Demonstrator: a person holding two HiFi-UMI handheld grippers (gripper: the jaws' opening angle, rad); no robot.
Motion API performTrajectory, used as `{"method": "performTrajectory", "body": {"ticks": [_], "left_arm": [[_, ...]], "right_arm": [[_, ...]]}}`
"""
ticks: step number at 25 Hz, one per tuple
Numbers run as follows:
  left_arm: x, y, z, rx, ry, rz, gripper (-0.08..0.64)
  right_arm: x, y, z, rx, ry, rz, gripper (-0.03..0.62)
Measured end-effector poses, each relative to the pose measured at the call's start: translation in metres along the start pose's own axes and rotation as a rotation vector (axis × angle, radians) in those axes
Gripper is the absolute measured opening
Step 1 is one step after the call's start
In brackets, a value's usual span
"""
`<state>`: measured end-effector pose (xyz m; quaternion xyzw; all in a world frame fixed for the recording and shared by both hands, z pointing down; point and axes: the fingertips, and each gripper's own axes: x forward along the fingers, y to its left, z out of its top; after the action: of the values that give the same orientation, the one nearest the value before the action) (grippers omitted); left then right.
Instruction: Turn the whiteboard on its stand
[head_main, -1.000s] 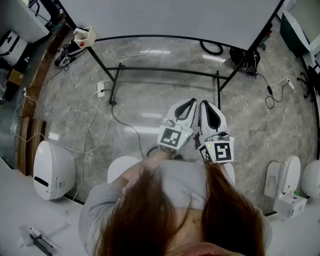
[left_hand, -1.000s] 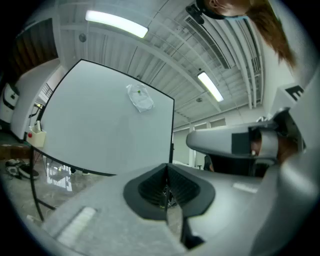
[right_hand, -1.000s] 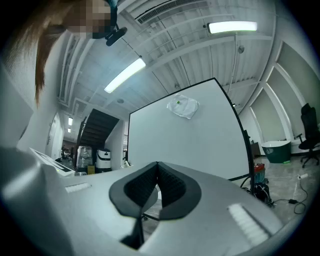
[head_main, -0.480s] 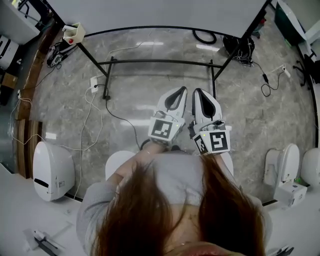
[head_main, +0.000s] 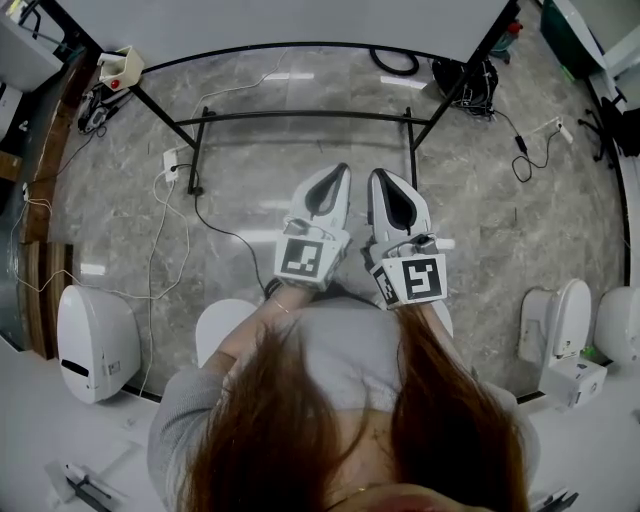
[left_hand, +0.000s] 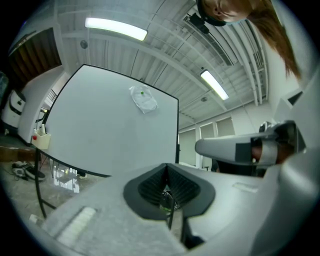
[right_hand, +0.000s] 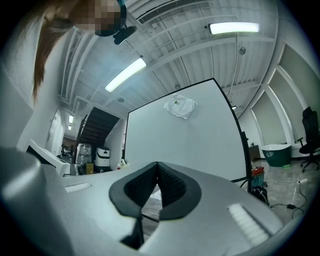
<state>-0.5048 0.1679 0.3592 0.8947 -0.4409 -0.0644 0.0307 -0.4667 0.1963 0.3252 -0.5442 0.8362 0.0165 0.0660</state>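
Observation:
The whiteboard (head_main: 300, 18) spans the top of the head view on a black tube stand (head_main: 300, 117) with splayed legs. In the left gripper view its pale face (left_hand: 110, 125) stands ahead with a crumpled white wad (left_hand: 143, 98) stuck near its top edge. The right gripper view shows the same board (right_hand: 185, 145) and wad (right_hand: 181, 106). My left gripper (head_main: 340, 172) and right gripper (head_main: 378, 176) are held side by side in front of the person's chest, short of the stand's crossbar, touching nothing. Both are shut and empty.
A small box with a red button (head_main: 115, 68) hangs at the stand's left leg. White cables (head_main: 152, 260) and a power strip (head_main: 170, 162) trail over the grey stone floor. White machines stand at left (head_main: 95, 345) and right (head_main: 560, 320). A black bag and cable coil (head_main: 460, 75) lie by the right leg.
The whole head view has slid up and left, so the stand and both grippers sit higher in frame. The grippers stay side by side and shut.

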Motion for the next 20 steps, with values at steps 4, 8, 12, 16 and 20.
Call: {"method": "performTrajectory", "body": {"ticks": [4,8,12,16,20], "left_arm": [[0.016,0.007,-0.016,0.024,0.032,-0.014,0.002],[0.044,0.030,-0.029,0.012,0.030,-0.017,0.002],[0.094,0.061,-0.041,-0.023,0.045,-0.034,0.002],[0.158,0.106,-0.035,-0.025,0.029,-0.053,0.002],[0.222,0.149,-0.020,0.001,0.018,-0.083,0.002]], "right_arm": [[0.008,-0.009,-0.014,0.018,0.029,0.011,0.003],[0.038,-0.022,-0.028,0.018,0.042,0.002,0.003],[0.089,-0.051,-0.047,0.016,0.061,-0.025,0.003],[0.156,-0.087,-0.056,-0.002,0.056,-0.045,0.003],[0.230,-0.116,-0.047,-0.023,0.023,-0.054,0.003]]}}
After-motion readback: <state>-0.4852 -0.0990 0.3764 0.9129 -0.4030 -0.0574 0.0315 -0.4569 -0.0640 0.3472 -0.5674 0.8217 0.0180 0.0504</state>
